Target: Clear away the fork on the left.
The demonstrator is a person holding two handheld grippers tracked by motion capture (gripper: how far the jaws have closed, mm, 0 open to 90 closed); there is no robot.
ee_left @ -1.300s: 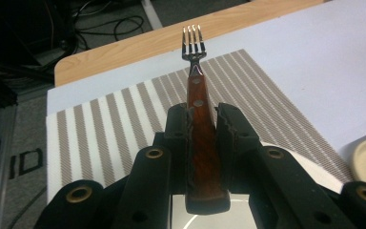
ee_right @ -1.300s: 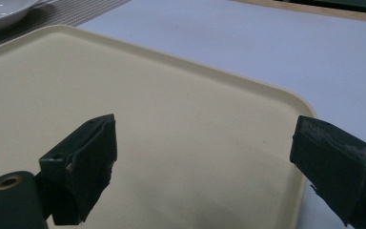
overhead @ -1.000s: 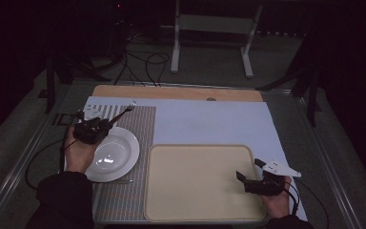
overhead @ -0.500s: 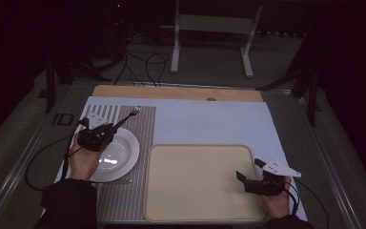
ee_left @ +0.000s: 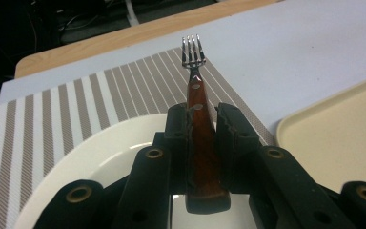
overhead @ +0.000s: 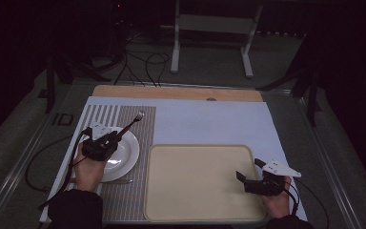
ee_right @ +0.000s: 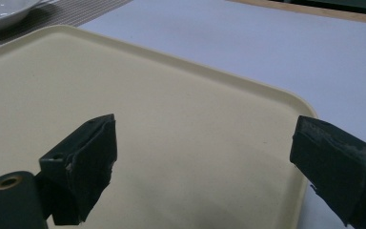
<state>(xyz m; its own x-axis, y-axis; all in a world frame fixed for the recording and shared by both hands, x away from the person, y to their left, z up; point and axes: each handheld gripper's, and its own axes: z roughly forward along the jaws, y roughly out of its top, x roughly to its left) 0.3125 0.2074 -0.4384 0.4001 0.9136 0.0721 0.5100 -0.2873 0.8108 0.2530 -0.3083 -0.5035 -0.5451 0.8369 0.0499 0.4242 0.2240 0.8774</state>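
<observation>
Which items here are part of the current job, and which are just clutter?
In play:
- wooden-handled metal fork, clamped in left gripper
- white round plate
- cream plastic tray, under open right gripper

Idle:
- striped placemat
- utensil beside the plate
- floor cables

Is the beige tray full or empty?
Empty. The tray shows bare beige surface everywhere; the fork is clamped in the left gripper above the plate.
</observation>
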